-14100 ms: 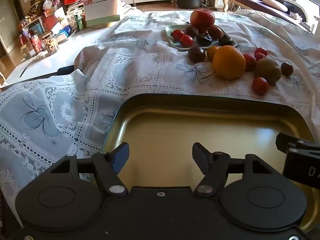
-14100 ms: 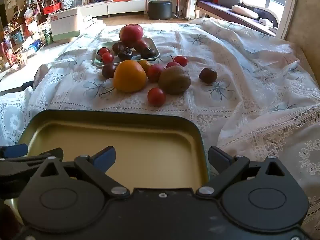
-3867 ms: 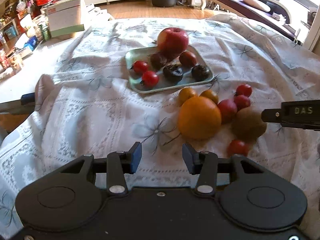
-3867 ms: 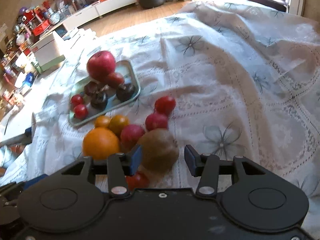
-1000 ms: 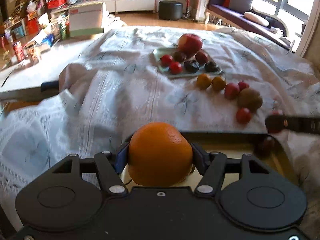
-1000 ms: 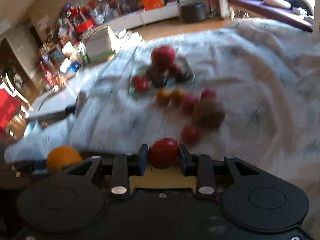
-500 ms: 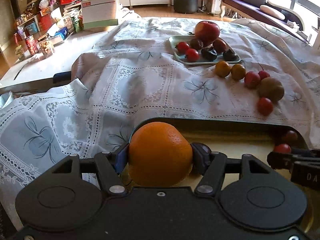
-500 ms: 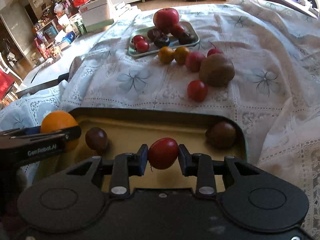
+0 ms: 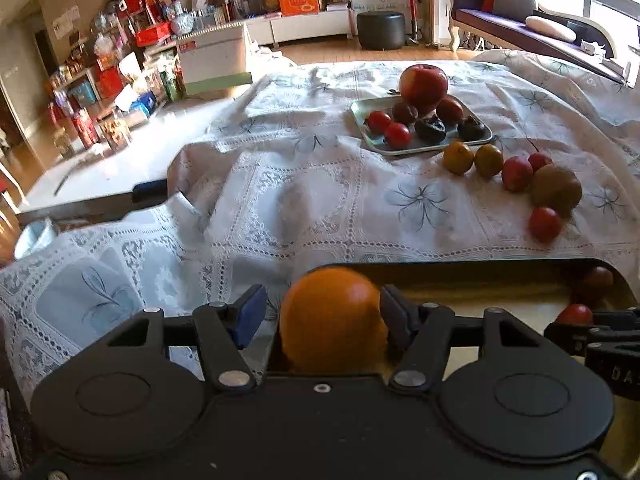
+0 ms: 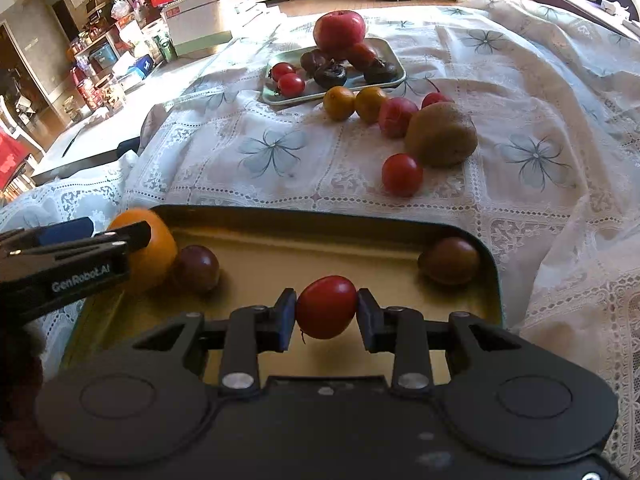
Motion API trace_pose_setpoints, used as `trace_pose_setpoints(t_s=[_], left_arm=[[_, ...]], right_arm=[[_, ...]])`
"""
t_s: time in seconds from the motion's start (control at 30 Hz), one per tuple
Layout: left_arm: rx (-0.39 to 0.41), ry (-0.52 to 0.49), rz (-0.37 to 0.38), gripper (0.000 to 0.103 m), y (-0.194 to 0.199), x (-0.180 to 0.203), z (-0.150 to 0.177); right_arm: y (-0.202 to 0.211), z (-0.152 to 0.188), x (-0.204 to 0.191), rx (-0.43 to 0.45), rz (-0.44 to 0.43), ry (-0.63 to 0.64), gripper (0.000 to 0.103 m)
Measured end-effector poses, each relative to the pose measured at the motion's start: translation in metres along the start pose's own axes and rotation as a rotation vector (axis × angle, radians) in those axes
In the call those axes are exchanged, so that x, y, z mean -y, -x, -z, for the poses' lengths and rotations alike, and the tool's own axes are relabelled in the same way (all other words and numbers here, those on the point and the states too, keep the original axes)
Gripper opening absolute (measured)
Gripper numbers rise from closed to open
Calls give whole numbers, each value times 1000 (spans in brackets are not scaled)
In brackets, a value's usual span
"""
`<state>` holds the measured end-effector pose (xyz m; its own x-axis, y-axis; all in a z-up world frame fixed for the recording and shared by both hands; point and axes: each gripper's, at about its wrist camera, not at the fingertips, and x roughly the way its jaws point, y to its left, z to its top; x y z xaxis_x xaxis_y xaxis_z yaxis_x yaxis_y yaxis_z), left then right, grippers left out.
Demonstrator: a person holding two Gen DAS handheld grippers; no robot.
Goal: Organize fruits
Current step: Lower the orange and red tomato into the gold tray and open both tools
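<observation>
The left tool (image 9: 322,314) has its fingers spread, the left pad clear of the round orange (image 9: 332,320), the right one just beside it; the orange sits at the gold tray's (image 10: 304,216) left edge. The right tool (image 10: 326,314) is clamped on a red tomato (image 10: 326,306), its long axis roughly across the fingers, above the tray. Only the right view shows the dark plum (image 10: 197,268) beside the orange; both show the dark fruit (image 10: 450,260) in the far right corner. A kiwi (image 10: 442,134) lies on the cloth-covered surface beyond.
</observation>
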<state>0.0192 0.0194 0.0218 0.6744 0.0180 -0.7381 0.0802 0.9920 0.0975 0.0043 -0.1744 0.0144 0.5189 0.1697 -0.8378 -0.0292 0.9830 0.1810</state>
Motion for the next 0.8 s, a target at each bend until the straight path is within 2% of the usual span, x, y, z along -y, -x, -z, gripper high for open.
trace_pose_setpoints(t_s=[0.23, 0.53, 0.8], left_arm=[[-89, 47, 52, 67, -12, -8, 9], [-64, 41, 45, 66, -4, -6, 11], [-73, 39, 50, 66, -6, -4, 11]], right_arm=[[0, 0, 0, -6, -2, -1, 36], [7, -2, 2, 26, -10, -11, 36], [3, -3, 5, 7, -3, -29, 36]])
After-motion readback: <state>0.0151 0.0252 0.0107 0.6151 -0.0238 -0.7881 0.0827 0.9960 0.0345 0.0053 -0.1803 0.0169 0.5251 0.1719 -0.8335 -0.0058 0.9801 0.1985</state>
